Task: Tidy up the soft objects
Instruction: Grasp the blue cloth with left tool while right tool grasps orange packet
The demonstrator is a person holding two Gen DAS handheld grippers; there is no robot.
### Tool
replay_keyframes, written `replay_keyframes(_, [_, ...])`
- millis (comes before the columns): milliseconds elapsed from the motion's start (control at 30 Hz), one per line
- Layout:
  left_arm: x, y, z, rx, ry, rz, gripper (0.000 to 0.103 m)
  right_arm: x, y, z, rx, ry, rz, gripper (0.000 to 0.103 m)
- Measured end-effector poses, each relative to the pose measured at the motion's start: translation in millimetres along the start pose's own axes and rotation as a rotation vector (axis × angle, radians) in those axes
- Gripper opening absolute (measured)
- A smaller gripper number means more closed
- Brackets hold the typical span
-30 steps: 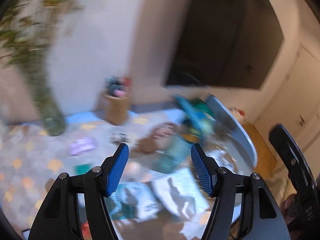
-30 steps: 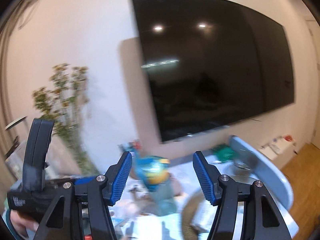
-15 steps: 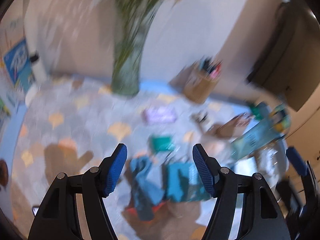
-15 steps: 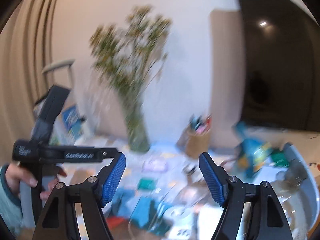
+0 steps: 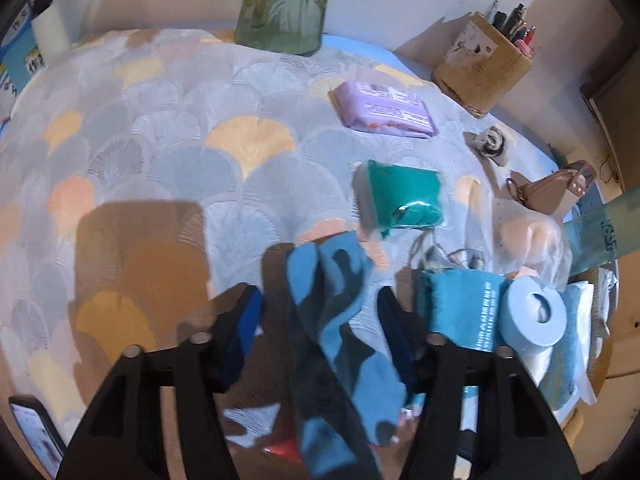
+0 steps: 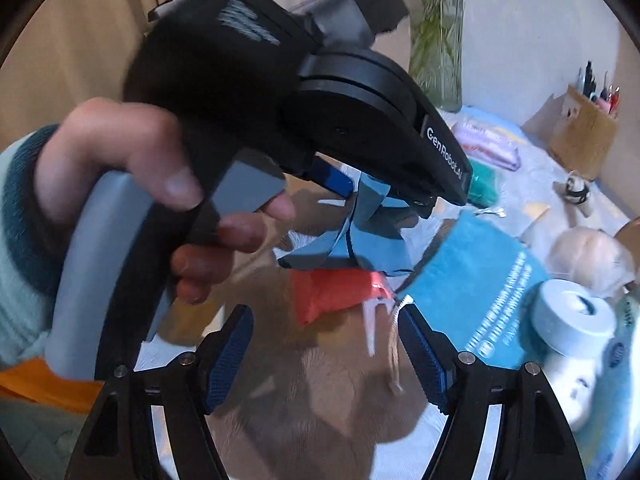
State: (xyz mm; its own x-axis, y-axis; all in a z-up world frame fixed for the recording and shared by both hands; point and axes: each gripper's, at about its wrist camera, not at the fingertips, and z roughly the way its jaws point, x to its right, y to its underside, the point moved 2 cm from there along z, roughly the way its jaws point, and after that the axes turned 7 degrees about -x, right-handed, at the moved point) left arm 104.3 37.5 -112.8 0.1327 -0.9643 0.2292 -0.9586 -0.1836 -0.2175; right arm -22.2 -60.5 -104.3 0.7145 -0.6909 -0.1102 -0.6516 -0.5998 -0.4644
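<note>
The left gripper (image 5: 320,320) has its jaws spread wide on either side of a crumpled blue patterned cloth (image 5: 340,320) lying on the near part of the fan-patterned tablecloth (image 5: 160,160); I cannot tell whether the pads touch it. Just right of it lies a folded teal towel (image 5: 460,308), with a green folded cloth (image 5: 404,196) farther off. The right gripper (image 6: 326,354) hovers released above a red cloth (image 6: 332,292).
</note>
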Motion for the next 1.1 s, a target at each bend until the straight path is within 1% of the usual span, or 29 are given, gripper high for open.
replay_keyframes(33, [-4,0,-1,0.006,0.002,-0.012,0.041,0,-2,4,-0.003,0.006,-0.005,0.074])
replay_keyframes(67, [-10,-1,-2,0.013,0.009,-0.031,0.034,-1,-4,9,-0.002,0.012,-0.015,0.074])
replay_keyframes(100, [-16,-1,-3,0.019,0.018,-0.054,0.025,-2,-5,13,0.001,0.019,-0.024,0.074])
replay_keyframes(167, [-27,-2,-3,0.03,0.014,-0.09,0.016,-1,-8,20,0.001,0.027,-0.025,0.074])
replay_keyframes(200, [-30,-3,-3,0.037,0.014,-0.099,0.013,-2,-10,24,0.001,0.024,-0.023,0.074])
replay_keyframes(333, [-34,-2,-4,0.054,0.012,-0.111,0.011,-1,-18,33,0.012,0.048,-0.036,0.074])
replay_keyframes(367, [-35,-2,-4,0.057,0.011,-0.113,0.01,-1,-18,35,0.009,0.046,-0.037,0.071])
replay_keyframes(400, [-36,-2,-5,0.06,0.011,-0.117,0.01,2,-20,38,0.004,0.042,-0.034,0.06])
replay_keyframes(433, [-38,-1,-5,0.063,0.01,-0.125,0.01,3,-20,39,0.0,0.046,-0.028,0.056])
replay_keyframes(467, [-39,-1,-6,0.066,0.008,-0.138,0.01,4,-21,38,0.005,0.051,-0.024,0.047])
replay_keyframes(500, [-42,0,-6,0.068,0.013,-0.159,0.01,6,-22,38,0.001,0.041,-0.018,0.044])
replay_keyframes(633, [-53,4,-13,0.094,0.044,-0.222,0.01,15,-23,34,-0.004,0.023,0.009,0.041])
replay_keyframes(800, [-60,4,-28,0.139,0.043,-0.251,0.01,26,-19,27,-0.013,0.024,0.032,0.04])
replay_keyframes(967, [-58,3,-45,0.193,0.047,-0.258,0.01,38,-20,11,0.018,0.039,0.047,0.04])
replay_keyframes(1100, [-55,6,-53,0.214,0.046,-0.261,0.01,37,-16,-1,0.042,0.047,0.058,0.04])
